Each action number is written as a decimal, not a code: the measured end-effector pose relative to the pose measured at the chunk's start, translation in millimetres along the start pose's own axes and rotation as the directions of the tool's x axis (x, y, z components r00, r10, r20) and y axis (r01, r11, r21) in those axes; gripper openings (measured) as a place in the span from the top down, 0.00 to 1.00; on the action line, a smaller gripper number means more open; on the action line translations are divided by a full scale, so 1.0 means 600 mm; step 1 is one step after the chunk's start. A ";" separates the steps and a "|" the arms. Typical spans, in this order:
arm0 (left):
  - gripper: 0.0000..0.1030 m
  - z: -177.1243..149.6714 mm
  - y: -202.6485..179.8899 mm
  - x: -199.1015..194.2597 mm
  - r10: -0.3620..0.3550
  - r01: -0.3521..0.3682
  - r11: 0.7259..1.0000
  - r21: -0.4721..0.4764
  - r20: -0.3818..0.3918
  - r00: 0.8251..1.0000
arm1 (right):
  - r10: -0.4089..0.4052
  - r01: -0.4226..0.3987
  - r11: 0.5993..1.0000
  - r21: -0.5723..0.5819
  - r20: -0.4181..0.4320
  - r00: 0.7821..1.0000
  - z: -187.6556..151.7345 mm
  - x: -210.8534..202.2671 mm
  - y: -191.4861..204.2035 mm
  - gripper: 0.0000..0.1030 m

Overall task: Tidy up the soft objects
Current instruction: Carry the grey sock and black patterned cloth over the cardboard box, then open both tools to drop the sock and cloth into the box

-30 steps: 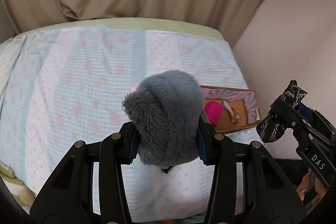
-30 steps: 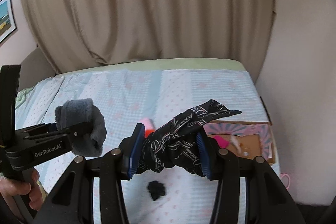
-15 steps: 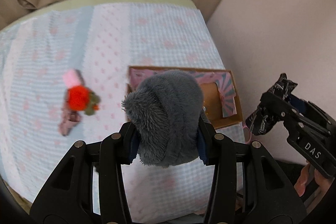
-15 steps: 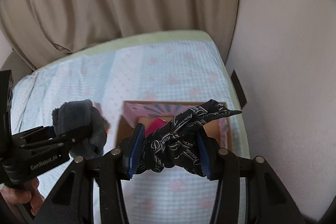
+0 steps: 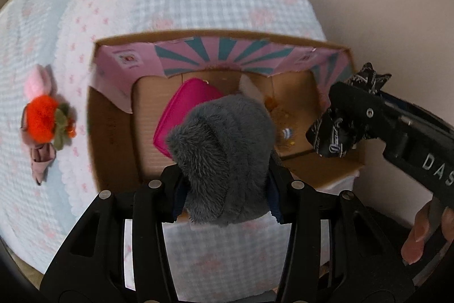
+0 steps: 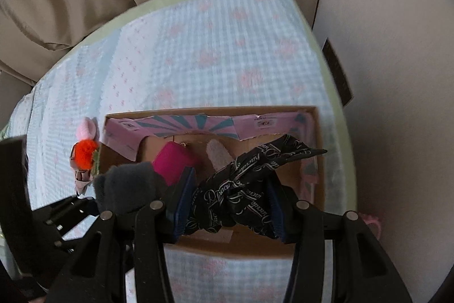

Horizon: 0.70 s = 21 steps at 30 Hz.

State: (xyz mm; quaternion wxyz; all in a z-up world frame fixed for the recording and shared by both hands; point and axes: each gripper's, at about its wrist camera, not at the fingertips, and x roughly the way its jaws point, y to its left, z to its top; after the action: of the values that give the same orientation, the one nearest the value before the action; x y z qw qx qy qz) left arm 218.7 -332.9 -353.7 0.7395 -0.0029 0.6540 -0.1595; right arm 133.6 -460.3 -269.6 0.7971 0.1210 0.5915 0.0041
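While the bed (image 6: 215, 47) with its checked blue-and-pink cover fills most of both views, the step in hand looks like the drop-off: both loads hang above the open cardboard box (image 5: 113, 138) that sits on the cover near the wall. Next in size, the left gripper (image 5: 224, 183) is clamped on a grey plush piece (image 5: 224, 149), its jaws pressed into the fur on either side, above the near half of the box. Beside it, the right gripper (image 6: 229, 206) is closed on a black printed scarf (image 6: 249, 175), bunched between the pads with one end sticking out toward the wall, over the box's right part. My reading is that the next move calls for lowering each load inside the walls and then letting the jaws part, so nothing lands on the rim. Inside the box lie a magenta pouch (image 5: 184, 110) and a pale fuzzy item (image 6: 218, 155), with some small scraps on the floor. Outside it, just beside the left wall, an orange-and-pink plush toy (image 5: 42, 121) lies on the cover, not yet put away
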 end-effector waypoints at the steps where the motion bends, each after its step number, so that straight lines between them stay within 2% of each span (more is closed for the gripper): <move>1: 0.59 0.004 -0.003 0.015 0.003 -0.003 1.000 0.009 -0.017 1.000 | 0.003 -0.003 1.000 0.007 -0.008 1.000 0.001 0.007 -0.004 0.56; 6: 0.58 0.012 -0.012 0.046 0.049 -0.046 0.997 0.063 -0.048 0.998 | 0.027 -0.025 0.999 0.042 -0.048 0.999 0.020 0.051 -0.023 0.55; 7: 0.47 0.013 -0.011 0.047 0.043 -0.040 0.998 0.058 -0.049 0.998 | 0.035 -0.033 0.998 0.047 -0.048 0.998 0.022 0.058 -0.026 0.55; 8: 0.25 0.014 -0.011 0.047 0.045 -0.043 0.998 0.056 -0.040 0.998 | 0.043 -0.040 0.998 0.051 -0.050 0.998 0.024 0.063 -0.026 0.51; 10: 0.01 0.018 -0.015 0.042 0.079 -0.077 0.994 0.072 -0.016 0.997 | 0.049 -0.046 0.998 0.048 -0.052 0.997 0.028 0.071 -0.025 0.39; 11: 0.00 0.020 -0.016 0.041 0.098 -0.097 0.992 0.085 -0.006 0.995 | 0.049 -0.047 0.998 0.034 -0.051 0.997 0.030 0.074 -0.022 0.22; 12: 0.00 0.021 -0.019 0.040 0.122 -0.122 0.987 0.105 -0.001 0.992 | 0.047 -0.045 0.999 0.022 -0.065 0.997 0.032 0.078 -0.020 0.01; 14: 0.00 0.021 -0.019 0.043 0.138 -0.135 0.982 0.129 -0.017 0.990 | 0.054 -0.052 0.998 0.025 -0.091 0.994 0.033 0.084 -0.021 0.00; 18: 0.00 0.015 -0.008 0.034 0.111 -0.109 0.988 0.108 -0.014 0.994 | 0.090 -0.085 0.994 0.067 -0.074 0.993 0.027 0.079 -0.031 0.00; 21: 0.00 0.014 0.000 0.028 0.104 -0.103 0.991 0.089 -0.012 0.994 | 0.082 -0.078 0.995 0.065 -0.060 0.995 0.025 0.074 -0.031 0.00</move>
State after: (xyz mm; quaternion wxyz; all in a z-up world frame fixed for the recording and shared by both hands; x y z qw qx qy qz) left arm 228.1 -338.5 -368.6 0.7406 0.0652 0.6518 -0.1498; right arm 158.5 -474.5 -310.8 0.7734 0.1693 0.6105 0.0215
